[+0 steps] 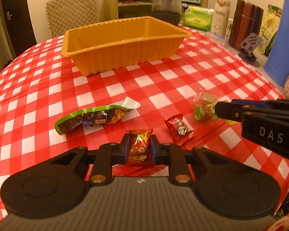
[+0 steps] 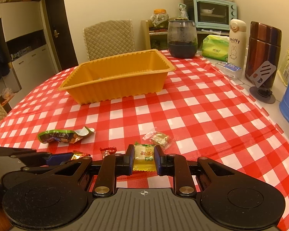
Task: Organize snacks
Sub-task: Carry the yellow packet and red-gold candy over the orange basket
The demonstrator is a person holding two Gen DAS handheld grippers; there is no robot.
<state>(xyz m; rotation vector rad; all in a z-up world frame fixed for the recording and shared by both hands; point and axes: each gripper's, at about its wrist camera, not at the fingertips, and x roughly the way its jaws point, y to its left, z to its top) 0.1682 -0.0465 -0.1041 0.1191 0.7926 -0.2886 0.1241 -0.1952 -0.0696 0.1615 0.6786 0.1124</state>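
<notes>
Both grippers pinch a snack low over the tabletop's near edge.

The left gripper (image 1: 138,147) has its fingers closed on a red packet (image 1: 139,148); the right gripper (image 2: 144,158) has its fingers closed on a yellow packet (image 2: 144,158), both level and pointing at the orange tray (image 2: 115,80) toward the far edge. Between lie a red candy (image 1: 179,128), a clear-wrapped sweet (image 2: 159,137) and a green-edged wrapper (image 1: 94,118); nothing blocks the tray.
</notes>
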